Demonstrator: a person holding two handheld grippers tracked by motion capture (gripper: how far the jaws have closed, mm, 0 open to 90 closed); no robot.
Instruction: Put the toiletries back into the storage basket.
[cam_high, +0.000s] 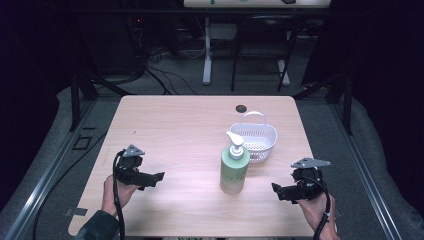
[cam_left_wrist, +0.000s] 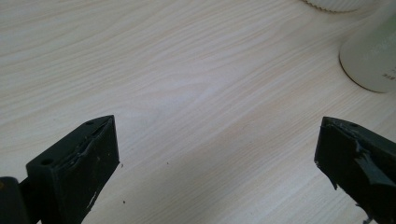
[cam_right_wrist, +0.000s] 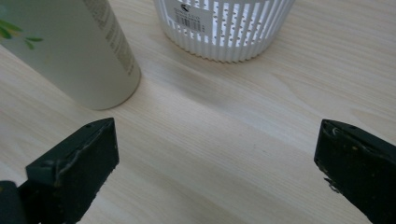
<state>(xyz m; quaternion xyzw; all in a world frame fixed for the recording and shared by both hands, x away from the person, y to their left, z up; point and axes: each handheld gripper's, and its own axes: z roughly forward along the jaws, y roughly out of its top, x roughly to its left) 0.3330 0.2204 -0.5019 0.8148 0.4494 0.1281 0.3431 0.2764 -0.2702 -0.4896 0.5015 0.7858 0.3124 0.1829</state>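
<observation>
work surface: a pale wood-grain table top, rectangular with rounded corners. a small dark round mark lies near its far edge. the table stands on grey carpet in a dark room; black frame struts flank it, and cables and the white leg of a second desk lie beyond it.

main item: a pale green cylindrical plastic pump bottle with a white pump head stands upright right of the table's centre. a leaf print and small text lines show on its side in the right gripper view. just behind it and to the right stands a white slotted plastic basket with an arched handle and a barcode label on its wall; the two are near each other, and contact cannot be judged.

left gripper: held low at the near left, well apart from the bottle, jaws spread wide, nothing between them but bare table.

right gripper: held low at the near right, near the bottle, jaws likewise spread and unloaded, pointing toward the bottle base and basket.
</observation>
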